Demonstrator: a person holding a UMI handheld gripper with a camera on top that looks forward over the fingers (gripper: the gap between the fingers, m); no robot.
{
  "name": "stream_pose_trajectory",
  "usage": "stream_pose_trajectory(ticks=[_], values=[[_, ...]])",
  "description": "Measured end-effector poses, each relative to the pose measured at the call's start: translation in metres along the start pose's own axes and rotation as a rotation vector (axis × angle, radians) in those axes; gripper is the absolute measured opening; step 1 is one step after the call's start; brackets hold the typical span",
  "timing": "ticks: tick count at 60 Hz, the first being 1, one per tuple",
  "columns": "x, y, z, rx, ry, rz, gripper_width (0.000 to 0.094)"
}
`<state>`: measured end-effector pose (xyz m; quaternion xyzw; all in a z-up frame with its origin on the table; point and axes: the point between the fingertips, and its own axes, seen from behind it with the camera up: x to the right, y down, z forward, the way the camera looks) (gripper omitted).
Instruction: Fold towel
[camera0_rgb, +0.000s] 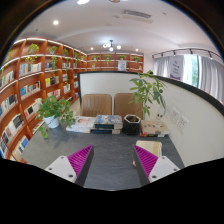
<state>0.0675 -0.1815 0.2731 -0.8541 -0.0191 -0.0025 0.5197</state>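
Observation:
No towel shows in this view. My gripper (112, 160) is open and empty, its two fingers with magenta pads (80, 158) spread wide over a bare dark grey table top (112, 148). Nothing lies between the fingers. The gripper is held above the table and looks along it towards the far end.
At the table's far end stand a potted plant in a white pot (55, 112), a stack of books (92, 124), a black bin (132, 124) and a taller plant (148, 92). Two brown chairs (110, 104) stand behind. Bookshelves (30, 85) line the left wall.

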Motion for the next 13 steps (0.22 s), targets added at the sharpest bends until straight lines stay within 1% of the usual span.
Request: stream_pose_trajectory(ticks=[5,13], values=[[-0.013,0.007,-0.008,-0.003,-0.019,0.001,0.0773],[-0.023,0.016,-0.019,-0.008,-0.02,0.001,0.0774]])
